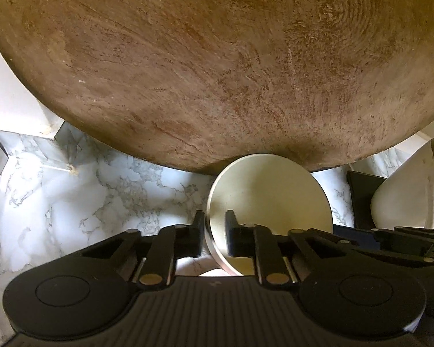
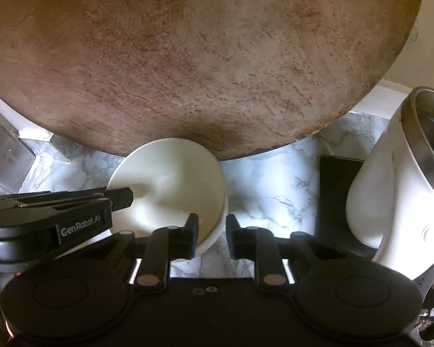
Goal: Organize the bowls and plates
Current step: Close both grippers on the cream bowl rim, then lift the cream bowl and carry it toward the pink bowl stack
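Note:
A cream bowl (image 1: 269,190) stands on the marble counter (image 1: 72,202), its far rim against a big round wooden board (image 1: 217,57). My left gripper (image 1: 215,231) is shut on the bowl's left rim, one finger outside the wall and one inside. In the right wrist view the same bowl (image 2: 170,185) sits left of centre. My right gripper (image 2: 212,232) is shut on its right rim, with the left finger inside the bowl and the right finger outside. The left gripper's fingers (image 2: 121,198) show there from the side, on the opposite rim.
The wooden board (image 2: 188,57) leans up behind and fills the top of both views. A white jug with a steel rim (image 2: 390,188) stands at the right on a black pad (image 2: 335,190). A metal edge (image 2: 3,150) lies at the far left.

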Demonstrator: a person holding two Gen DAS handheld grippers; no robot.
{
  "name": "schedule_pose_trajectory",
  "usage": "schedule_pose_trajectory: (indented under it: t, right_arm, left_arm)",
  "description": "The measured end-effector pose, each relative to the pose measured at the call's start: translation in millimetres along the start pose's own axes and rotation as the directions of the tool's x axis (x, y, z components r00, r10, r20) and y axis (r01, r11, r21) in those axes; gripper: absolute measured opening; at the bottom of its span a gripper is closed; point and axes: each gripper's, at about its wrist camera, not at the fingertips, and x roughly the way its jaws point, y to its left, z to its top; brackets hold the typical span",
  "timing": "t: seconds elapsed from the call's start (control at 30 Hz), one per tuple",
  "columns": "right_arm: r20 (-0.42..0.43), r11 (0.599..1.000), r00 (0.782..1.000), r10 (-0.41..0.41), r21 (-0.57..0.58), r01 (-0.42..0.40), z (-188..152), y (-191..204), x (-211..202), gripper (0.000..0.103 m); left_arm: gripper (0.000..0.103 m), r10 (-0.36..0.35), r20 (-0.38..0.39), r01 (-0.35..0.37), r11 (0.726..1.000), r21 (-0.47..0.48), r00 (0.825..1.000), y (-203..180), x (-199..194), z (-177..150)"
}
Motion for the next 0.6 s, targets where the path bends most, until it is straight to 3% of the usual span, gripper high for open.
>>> schedule_pose_trajectory:
  t: [0.37,0.6]
  right_arm:
    - [0.027,0.999,0.999,-0.042,-0.032,0.042,-6,5,-4,0.013]
    - [0.057,0.999,0.998,-0.028,-0.031,0.030,-12,9,-31,0.013]
  left_arm:
    - [0.006,-0.001,0.010,0.001,1.000,0.021,1.000,-2,-6,-3]
    - [0.006,-0.006,0.039,0.004,0.999,0.036,0.999,-4,-33,-6]
